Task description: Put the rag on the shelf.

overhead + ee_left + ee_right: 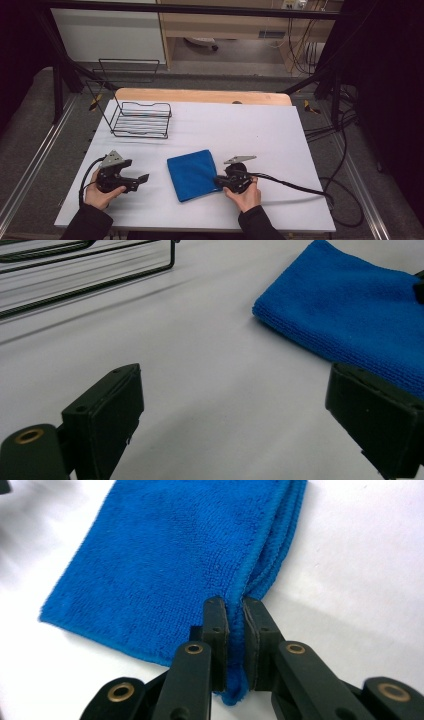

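A folded blue cloth (192,173) lies flat on the white table, near its front middle. My right gripper (220,181) is shut on the cloth's right edge; in the right gripper view the two jaws pinch the folded layers of the blue cloth (165,555) at its near corner, the right gripper (235,610) low over the table. My left gripper (142,178) rests to the left of the cloth, apart from it, and stands open. In the left gripper view the left gripper (235,395) has bare table between its jaws and the blue cloth (350,315) lies ahead at the right.
A black wire basket (140,119) stands at the table's back left; its base wires (85,275) show ahead of the left gripper. The white table (240,130) has a wooden strip along its far edge. Cables trail off the table's right side.
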{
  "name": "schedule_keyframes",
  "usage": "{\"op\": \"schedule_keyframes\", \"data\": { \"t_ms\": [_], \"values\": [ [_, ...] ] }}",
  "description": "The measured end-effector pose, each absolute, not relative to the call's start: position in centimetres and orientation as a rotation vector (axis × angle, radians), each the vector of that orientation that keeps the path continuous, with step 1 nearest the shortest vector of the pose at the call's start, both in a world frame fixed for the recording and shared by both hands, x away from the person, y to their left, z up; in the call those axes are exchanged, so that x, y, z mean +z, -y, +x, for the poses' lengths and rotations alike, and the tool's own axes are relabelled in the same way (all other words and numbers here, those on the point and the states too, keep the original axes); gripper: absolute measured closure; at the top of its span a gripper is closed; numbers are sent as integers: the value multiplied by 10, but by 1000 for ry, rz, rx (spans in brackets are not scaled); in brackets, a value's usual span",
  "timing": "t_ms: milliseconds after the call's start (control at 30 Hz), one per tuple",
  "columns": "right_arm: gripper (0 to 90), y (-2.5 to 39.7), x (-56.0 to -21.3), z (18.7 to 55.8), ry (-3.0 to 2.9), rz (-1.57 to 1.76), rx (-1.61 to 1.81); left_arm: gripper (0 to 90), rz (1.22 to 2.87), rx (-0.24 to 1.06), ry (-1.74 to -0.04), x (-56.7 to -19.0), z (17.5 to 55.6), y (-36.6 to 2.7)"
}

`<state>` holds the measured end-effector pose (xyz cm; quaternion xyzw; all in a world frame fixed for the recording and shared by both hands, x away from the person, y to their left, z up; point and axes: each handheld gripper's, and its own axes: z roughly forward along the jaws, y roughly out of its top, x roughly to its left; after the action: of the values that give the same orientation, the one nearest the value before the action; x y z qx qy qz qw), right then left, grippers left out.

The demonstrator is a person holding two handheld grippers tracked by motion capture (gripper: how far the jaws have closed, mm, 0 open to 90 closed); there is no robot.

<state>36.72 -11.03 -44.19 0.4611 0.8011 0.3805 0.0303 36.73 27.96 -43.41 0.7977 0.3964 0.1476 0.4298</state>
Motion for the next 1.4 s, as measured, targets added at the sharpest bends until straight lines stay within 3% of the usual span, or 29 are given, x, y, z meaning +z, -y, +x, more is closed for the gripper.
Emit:
{"op": "schedule_keyframes", "data": {
  "t_ms": [233, 267, 333, 367, 433, 667, 900, 1067, 1400],
  "values": [
    [775, 111, -441, 359, -2443, 1410, 1186, 87, 1993, 366, -988, -433, 368, -276],
    [665, 112, -443, 362, -2427, 1356, 1165, 83, 1991, 365, -987, -433, 368, -275],
    [575, 116, -444, 366, -2422, 1300, 1177, 73, 1985, 358, -985, -431, 368, -272],
    [575, 116, -444, 366, -2422, 1300, 1177, 73, 1984, 359, -984, -429, 369, -271],
    [440, 123, -439, 371, -2408, 1224, 1221, 68, 1974, 360, -987, -426, 371, -267],
    [220, 144, -425, 381, -2360, 1133, 1316, 99, 1969, 339, -1013, -416, 381, -244],
    [223, 154, -426, 382, -2335, 1115, 1336, 271, 2008, 312, -1112, -425, 399, -211],
    [227, 153, -428, 383, -2347, 1110, 1324, 446, 1987, 303, -1190, -433, 412, -202],
    [244, 149, -428, 395, -2319, 1149, 1385, 573, 2000, 279, -1243, -443, 423, -194]
  ]
}}
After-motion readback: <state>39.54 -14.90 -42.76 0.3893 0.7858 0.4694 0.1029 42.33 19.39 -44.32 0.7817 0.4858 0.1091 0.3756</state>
